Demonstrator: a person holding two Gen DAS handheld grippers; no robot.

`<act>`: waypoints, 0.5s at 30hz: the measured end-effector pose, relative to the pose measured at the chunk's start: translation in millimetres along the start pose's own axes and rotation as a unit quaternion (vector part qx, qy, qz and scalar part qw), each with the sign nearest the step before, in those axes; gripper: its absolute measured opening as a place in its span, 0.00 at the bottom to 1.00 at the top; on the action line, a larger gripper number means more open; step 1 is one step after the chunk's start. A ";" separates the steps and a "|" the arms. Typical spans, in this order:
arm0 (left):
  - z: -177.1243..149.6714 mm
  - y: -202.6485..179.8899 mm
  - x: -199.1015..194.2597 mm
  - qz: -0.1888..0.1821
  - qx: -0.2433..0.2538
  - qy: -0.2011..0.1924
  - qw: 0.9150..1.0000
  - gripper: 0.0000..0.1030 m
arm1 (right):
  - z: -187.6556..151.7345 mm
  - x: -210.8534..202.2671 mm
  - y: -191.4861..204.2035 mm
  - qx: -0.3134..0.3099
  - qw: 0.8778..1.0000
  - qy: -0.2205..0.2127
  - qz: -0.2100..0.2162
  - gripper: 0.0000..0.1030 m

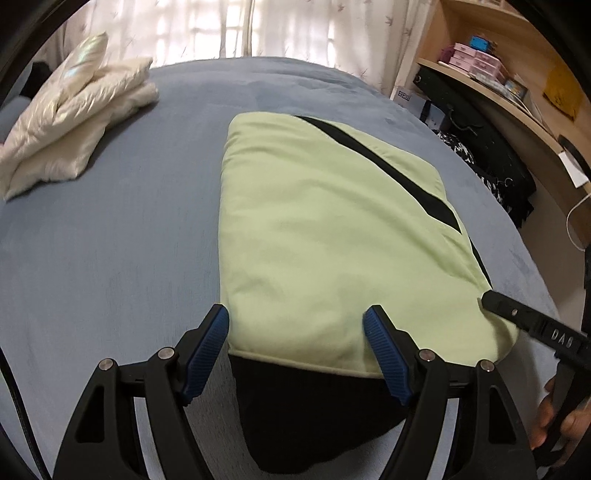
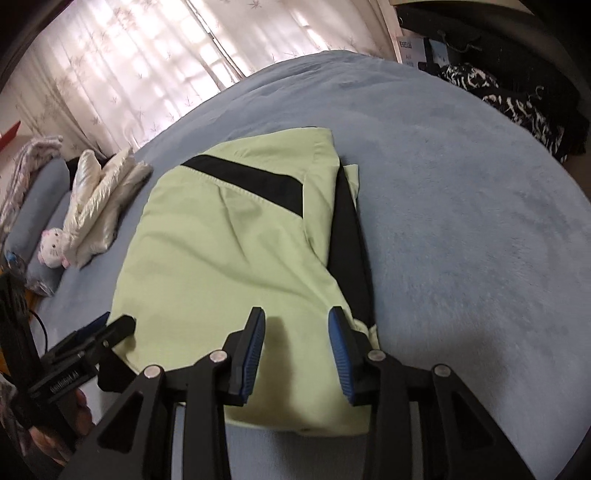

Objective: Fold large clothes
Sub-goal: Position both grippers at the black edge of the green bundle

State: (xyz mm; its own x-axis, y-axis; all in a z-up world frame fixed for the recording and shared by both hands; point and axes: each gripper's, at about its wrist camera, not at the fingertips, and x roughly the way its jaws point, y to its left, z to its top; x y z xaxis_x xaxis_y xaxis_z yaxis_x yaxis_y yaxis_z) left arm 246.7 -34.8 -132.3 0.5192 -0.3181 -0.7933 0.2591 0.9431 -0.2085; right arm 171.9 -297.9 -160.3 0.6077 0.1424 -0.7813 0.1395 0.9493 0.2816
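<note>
Jacket [image 1: 332, 229] first: pale green with black panels, it lies folded into a thick slab on the bed [image 1: 110, 258], at the middle of both views, its near hem right under my tools.

My left gripper [image 1: 295, 343] has its jaws spread wide and holds nothing; the blue pads [image 1: 208, 350] straddle the near left corner, where a black layer pokes out from under the green at 6 o'clock. My right gripper [image 2: 297, 350] is parted less widely, also empty, hovering over the near right corner, with the black side panel running away at 1 o'clock.

I judge the step to be gripping this near edge to fold it over toward 12 o'clock, or to tidy it. To do it well I would drop both tools evenly, take all layers at each corner including that stray black one, and close firmly before lifting. The padding looks bulky and springy, so a shallow pinch may slip. Lifting both sides together should keep the far edge square.

Outward, a cream jacket [image 1: 74, 122] sits folded at 10 o'clock, well apart. Curtains [image 1: 221, 29] hang at 12, and shelves [image 1: 491, 70] stand at 2.
</note>
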 end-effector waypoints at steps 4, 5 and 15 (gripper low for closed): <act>-1.4 0.0 -3.4 -0.002 -0.004 0.013 1.000 0.72 | -6.3 -7.0 -5.2 0.006 1.000 0.005 -0.001 0.35; -2.1 -0.5 -5.2 -0.003 -0.005 0.015 1.000 0.72 | -5.5 -8.2 -5.5 0.007 1.000 0.006 -0.001 0.35; 1.5 -1.2 -28.2 -0.006 0.003 0.038 0.999 0.73 | -7.1 -36.7 3.6 -0.011 1.000 0.009 -0.006 0.57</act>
State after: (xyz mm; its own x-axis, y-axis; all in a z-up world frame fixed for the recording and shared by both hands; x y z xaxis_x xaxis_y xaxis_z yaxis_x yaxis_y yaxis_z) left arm 233.0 -27.1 -108.8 0.4534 -0.3209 -0.8315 0.2697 0.9386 -0.2152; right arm 144.5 -297.8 -134.6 0.5915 0.1365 -0.7946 0.1289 0.9569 0.2603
